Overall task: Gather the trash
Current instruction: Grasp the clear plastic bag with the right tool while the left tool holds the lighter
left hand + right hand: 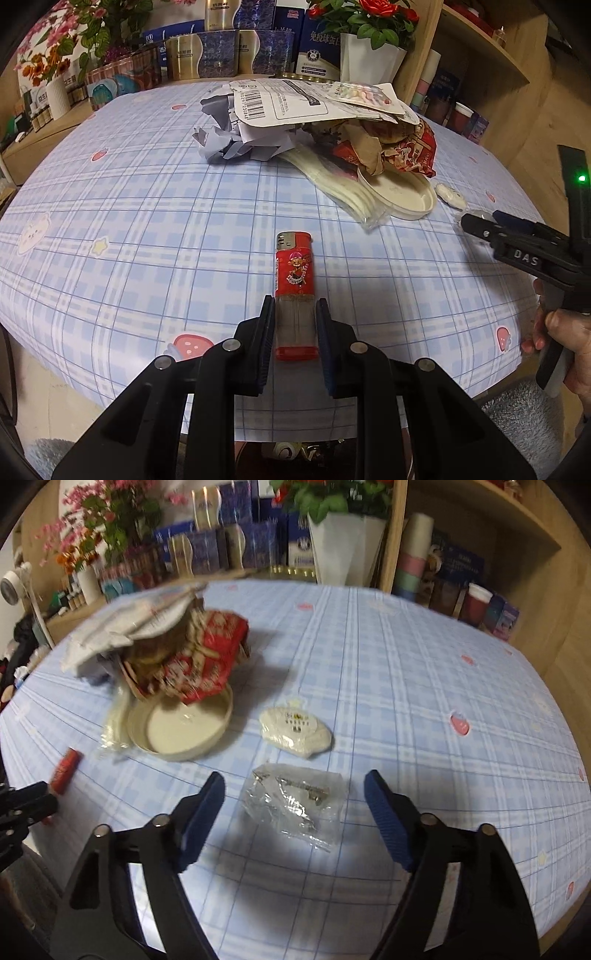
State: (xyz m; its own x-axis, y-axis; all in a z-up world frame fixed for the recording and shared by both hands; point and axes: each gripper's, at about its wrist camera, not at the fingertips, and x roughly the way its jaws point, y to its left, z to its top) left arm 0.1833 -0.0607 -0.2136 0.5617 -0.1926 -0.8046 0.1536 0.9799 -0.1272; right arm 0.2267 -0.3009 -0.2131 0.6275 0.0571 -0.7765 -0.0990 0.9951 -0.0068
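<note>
left tool (pixel 295 321) clamps lighter (pixel 294 275) | right tool (pixel 295 797) spread around clear wrapper (pixel 295 806)

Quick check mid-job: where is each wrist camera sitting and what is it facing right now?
Left wrist: behind the left tongs, facing across the table; they clamp a lighter; right tongs and hand at right.
Right wrist: behind the open right tongs, over a clear wrapper; left tongs at left.
Shared: lighter, trash pile, lid.
</note>
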